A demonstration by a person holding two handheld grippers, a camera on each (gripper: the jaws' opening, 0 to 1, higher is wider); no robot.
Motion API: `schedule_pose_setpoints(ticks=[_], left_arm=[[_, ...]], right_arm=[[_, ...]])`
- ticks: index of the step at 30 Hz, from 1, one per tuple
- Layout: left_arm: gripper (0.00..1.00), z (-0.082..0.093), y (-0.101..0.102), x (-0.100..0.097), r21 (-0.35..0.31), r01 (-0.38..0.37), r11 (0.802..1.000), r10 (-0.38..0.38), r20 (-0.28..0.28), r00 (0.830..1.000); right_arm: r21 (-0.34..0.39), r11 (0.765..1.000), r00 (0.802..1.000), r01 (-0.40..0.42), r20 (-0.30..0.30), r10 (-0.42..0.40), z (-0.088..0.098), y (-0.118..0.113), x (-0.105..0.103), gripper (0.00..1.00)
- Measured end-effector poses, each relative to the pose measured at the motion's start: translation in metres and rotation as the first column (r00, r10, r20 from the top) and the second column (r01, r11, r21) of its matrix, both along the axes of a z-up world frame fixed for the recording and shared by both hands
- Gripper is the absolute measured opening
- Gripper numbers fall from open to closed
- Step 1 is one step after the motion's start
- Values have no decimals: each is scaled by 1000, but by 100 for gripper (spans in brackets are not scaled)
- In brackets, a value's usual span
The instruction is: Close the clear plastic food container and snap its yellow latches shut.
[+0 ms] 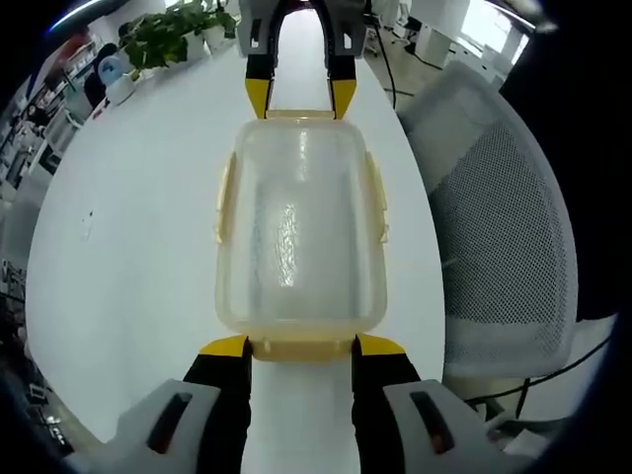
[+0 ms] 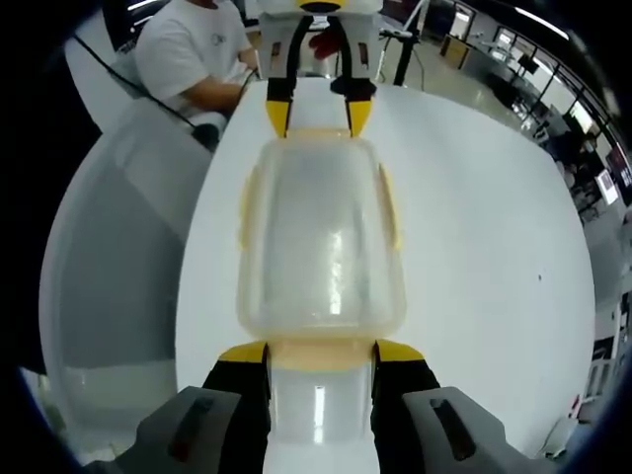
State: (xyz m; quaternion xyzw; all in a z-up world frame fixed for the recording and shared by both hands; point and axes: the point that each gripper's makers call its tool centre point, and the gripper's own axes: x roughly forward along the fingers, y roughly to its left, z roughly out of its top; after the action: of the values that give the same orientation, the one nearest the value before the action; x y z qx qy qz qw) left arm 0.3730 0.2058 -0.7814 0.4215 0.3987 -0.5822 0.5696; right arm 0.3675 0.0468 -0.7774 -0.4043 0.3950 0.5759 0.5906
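The clear plastic container (image 1: 296,227) lies on the white table (image 1: 138,237) with its lid on, and pale yellow latches (image 1: 377,197) run along its long sides. My left gripper (image 1: 302,346) is open, its yellow tips flanking the near end latch (image 1: 301,351). My right gripper (image 1: 300,97) straddles the opposite end. In the right gripper view the container (image 2: 321,237) runs away from my open right gripper (image 2: 321,352), whose tips stand on either side of the end latch (image 2: 321,357). The left gripper (image 2: 318,111) sits at the far end. Whether the latches are snapped down I cannot tell.
A grey mesh office chair (image 1: 494,217) stands close to the table's edge, and it is the same chair (image 2: 109,257) beside the table in the right gripper view. A potted plant (image 1: 178,30) sits at the table's far end. A person in a white shirt (image 2: 193,49) sits beyond the table.
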Motion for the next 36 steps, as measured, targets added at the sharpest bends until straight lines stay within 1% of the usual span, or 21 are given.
schedule_pose_setpoints(ticks=[1,4,9,16,36], left_arm=[[38,0,-2,-1,0,2,1000,-2,-1,1000],[38,1,-8,-1,1,4,1000,-4,-5,1000],[38,2,-20,-1,-5,6,1000,-6,-2,1000],[38,5,-32,-1,-8,3,1000,-3,1,1000],[38,2,-69,-7,-13,3,1000,-3,-11,1000]], right_arm=[[0,1000,1000,7,-10,-7,0,-2,-1,38],[-2,1000,1000,4,-2,-4,0,-8,-2,38],[-4,1000,1000,10,-5,-10,0,-20,-2,38],[-4,1000,1000,10,-7,-10,2,-32,-1,38],[-7,1000,1000,16,-9,-16,-1,-69,-7,38]])
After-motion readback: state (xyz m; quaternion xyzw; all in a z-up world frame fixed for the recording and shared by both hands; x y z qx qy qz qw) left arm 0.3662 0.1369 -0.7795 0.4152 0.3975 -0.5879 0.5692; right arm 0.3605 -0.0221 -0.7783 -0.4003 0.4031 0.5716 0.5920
